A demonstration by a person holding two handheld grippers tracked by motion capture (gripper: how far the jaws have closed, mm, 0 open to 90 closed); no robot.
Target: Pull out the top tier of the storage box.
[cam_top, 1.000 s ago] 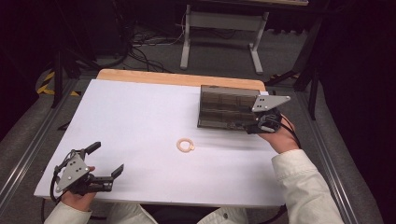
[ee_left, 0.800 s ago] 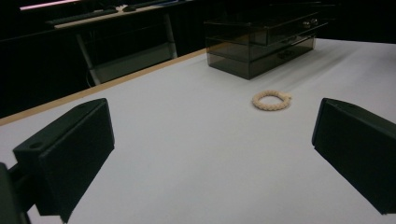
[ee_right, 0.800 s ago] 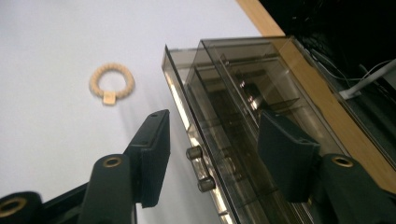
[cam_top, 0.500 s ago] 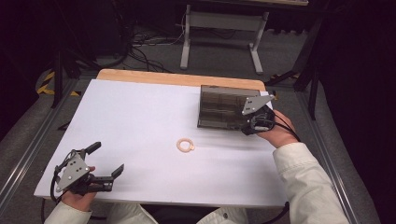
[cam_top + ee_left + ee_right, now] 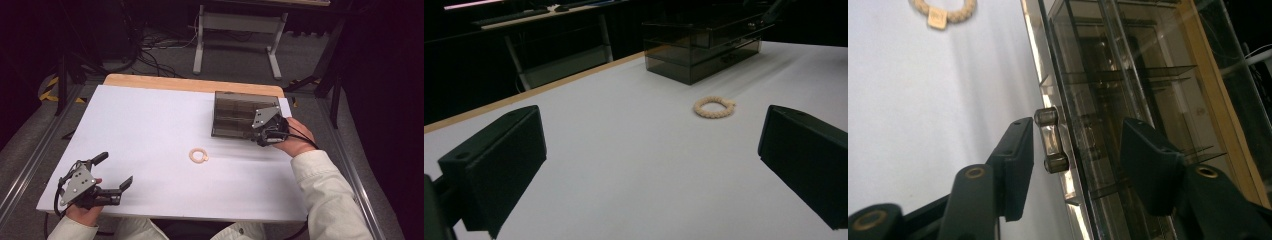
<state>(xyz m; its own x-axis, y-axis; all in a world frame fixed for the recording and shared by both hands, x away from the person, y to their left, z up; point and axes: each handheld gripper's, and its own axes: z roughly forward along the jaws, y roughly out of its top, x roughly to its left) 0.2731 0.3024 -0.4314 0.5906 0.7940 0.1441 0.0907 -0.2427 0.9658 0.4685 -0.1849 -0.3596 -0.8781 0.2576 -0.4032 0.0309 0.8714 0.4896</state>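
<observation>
On the matte white table, the right tool, closing, straddles the smoky acrylic drawer box's handle.

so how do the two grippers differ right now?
The left gripper hovers over bare table at the near edge, jaws wide apart with nothing between them. The right gripper is at the smoked drawer box, jaws narrower and just been closing, its handle between them, not yet pinched. Both have black jaws.
</observation>
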